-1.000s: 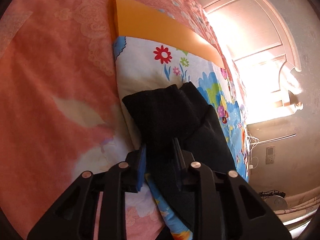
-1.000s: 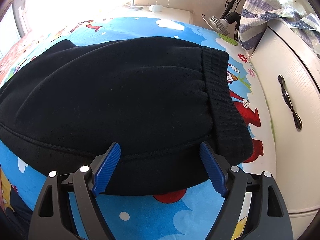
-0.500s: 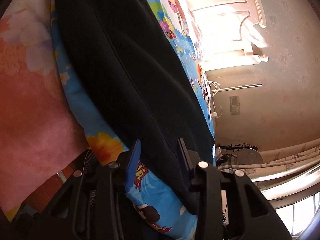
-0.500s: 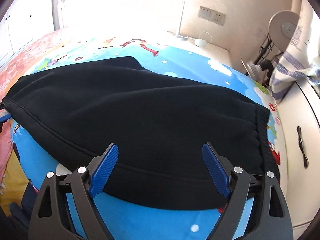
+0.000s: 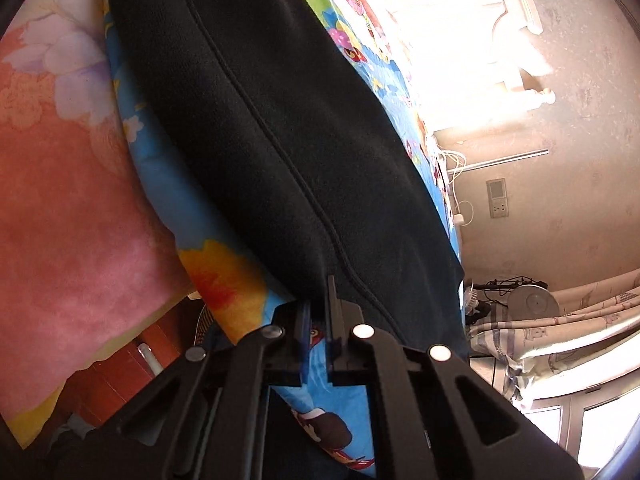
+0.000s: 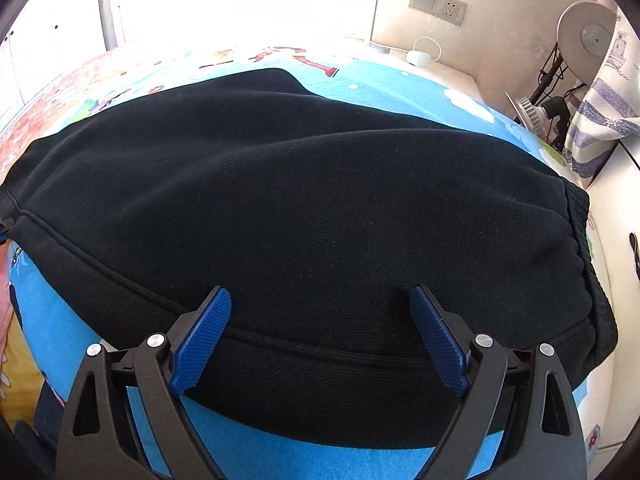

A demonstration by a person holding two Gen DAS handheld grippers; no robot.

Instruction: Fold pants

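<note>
L fingers: left gripper (image 5: 318, 304) nearly closed, narrow slit btwn tips; look pinched on the near edge of the black pants (image 5: 280, 128), contact pt partly hidden by fabric; can't fully confirm the grab
R fingers: right gripper (image 6: 320, 312) spread wide; blue pads (image 6: 200, 338) apart, nothing btwn them; tips over the near hem of the pants (image 6: 304, 208), w/ fabric passing under both; touching or just above, can't tell
pants: black fleece, laid flat across the cartoon-print blue sheet (image 6: 256, 456); ribbed waistband (image 6: 588, 280) at the right end in R view, near the sheet's right edge; a stitched seam runs along the near edge; left end reaches the sheet's left edge, where the L gripper sits
sheet: blue w/ cartoon figs, covers the bed; pants occupy most of it; bare blue strip along the near edge under the R gripper
beside sheet: pink floral blanket (image 5: 72, 184) borders it on the left in L view
surroundings: white cabinet (image 6: 616, 240) just right of the bed; wall socket (image 6: 438, 5) on the far wall; striped cloth (image 6: 600, 120) hanging at far right; bright window glare at the far side
</note>
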